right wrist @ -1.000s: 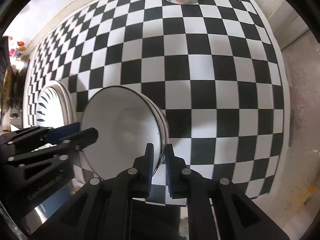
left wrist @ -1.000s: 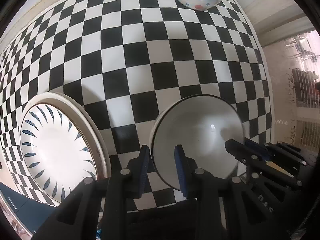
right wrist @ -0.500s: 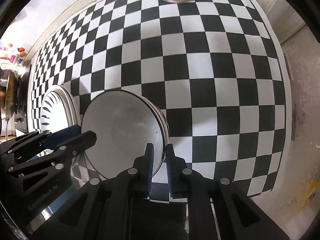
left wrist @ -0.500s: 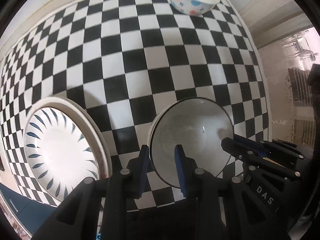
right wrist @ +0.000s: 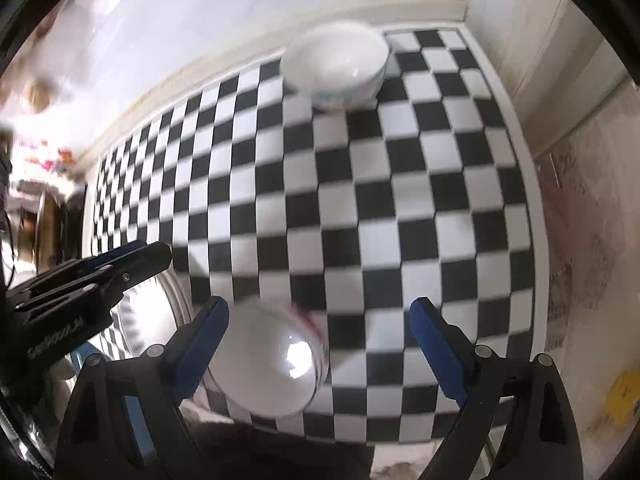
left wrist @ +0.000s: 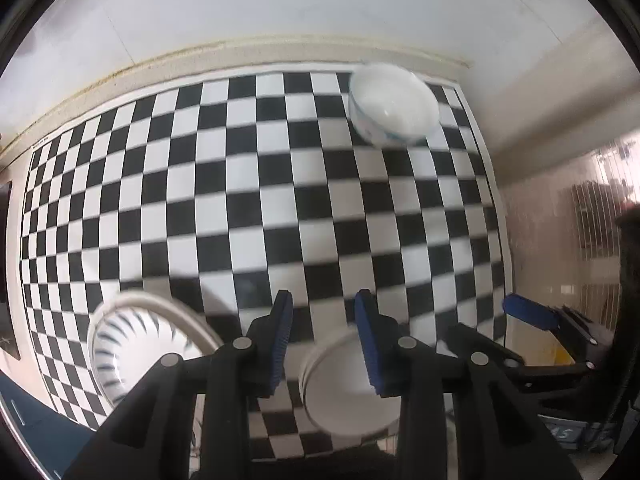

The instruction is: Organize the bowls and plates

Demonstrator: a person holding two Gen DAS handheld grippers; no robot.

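Both hand-held grippers, left (left wrist: 323, 336) and right (right wrist: 320, 344), now apart, pulled back; white bowl (right wrist: 268, 360) released, sits on checkered surface (right wrist: 360, 200) beside plate (left wrist: 132, 344). Far bowl (right wrist: 336, 64) likely next.

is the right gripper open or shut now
Open: the right gripper's blue fingers stand wide apart, with the white bowl lying free on the checkered mat.
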